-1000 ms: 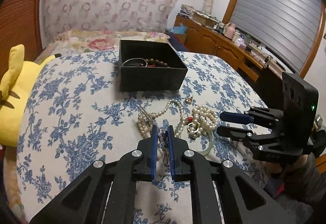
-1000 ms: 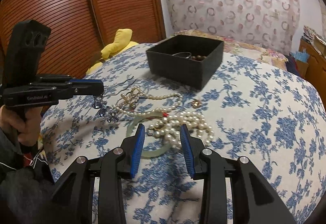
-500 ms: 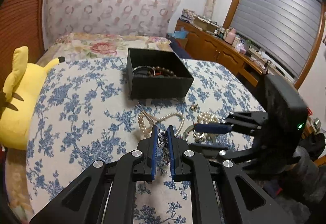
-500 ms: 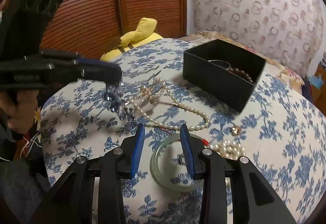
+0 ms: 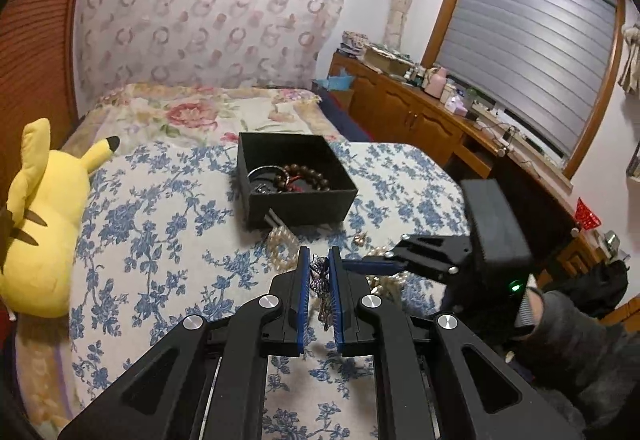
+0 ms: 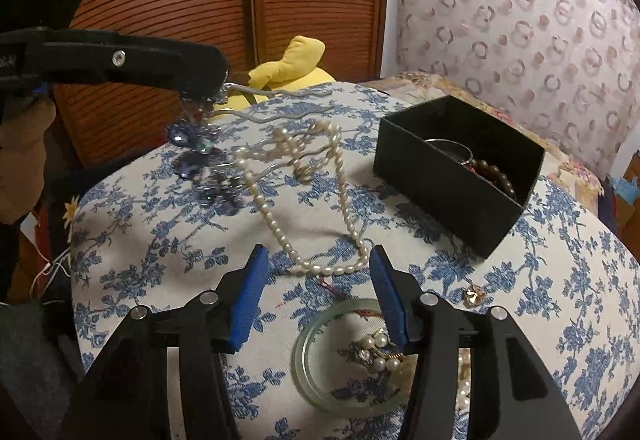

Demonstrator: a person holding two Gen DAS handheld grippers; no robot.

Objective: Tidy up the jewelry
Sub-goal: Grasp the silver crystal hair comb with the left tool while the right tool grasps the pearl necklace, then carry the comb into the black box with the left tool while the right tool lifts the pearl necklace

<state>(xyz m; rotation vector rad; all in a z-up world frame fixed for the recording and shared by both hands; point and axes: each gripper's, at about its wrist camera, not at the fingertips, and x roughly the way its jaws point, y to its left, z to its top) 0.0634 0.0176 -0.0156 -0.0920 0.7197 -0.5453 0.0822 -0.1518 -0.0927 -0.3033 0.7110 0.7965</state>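
1. The left gripper (image 5: 319, 272) pinches a silver two-pronged hairpin with blue crystal flowers (image 6: 200, 136) by its ornament end, lifted above the blue-flowered cloth (image 6: 560, 280), the prongs pointing toward 2 o'clock in the right wrist view.
2. The right gripper (image 6: 318, 294) gapes wide and empty over the white pearl necklace (image 6: 304, 224).
3. The hairpin looks light and stiff; its dangling crystals seem fragile, so the flat ornament base is probably the safest hold.
4. The open black square box (image 6: 452, 184) sits at 2 o'clock with brown beads inside.
5. Left-view fingers hide most of the hairpin; whether a pearl strand snags the prongs is unclear.
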